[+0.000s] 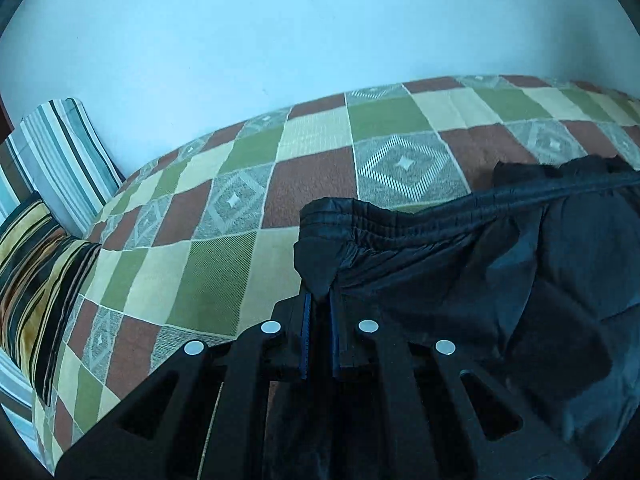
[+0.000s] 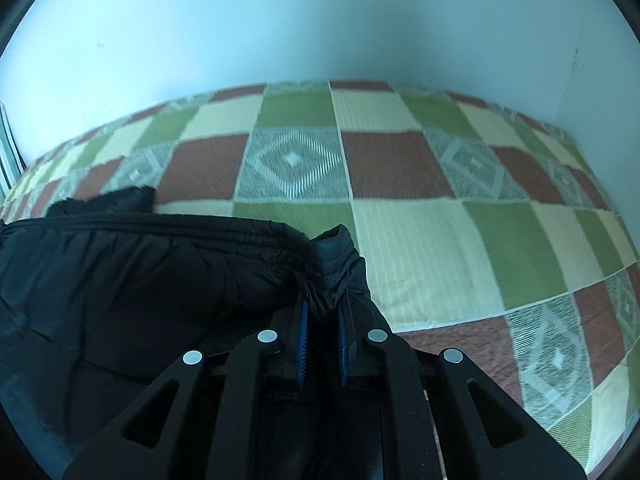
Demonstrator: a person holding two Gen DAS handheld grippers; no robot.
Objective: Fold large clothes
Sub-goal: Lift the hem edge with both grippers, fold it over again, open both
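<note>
Left wrist: the left gripper [image 1: 320, 300] pinches a corner of the black padded jacket [image 1: 500, 260] above the checked green, brown and cream bedspread [image 1: 240, 200]; right wrist: the right gripper [image 2: 323, 308] clamps the black padded jacket [image 2: 140, 272] by its other corner, over the same bedspread [image 2: 440, 240].

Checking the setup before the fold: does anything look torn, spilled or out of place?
Nothing stands out. The black garment hangs stretched by its gathered edge between the left gripper and right gripper, over the checkered bedspread.
</note>
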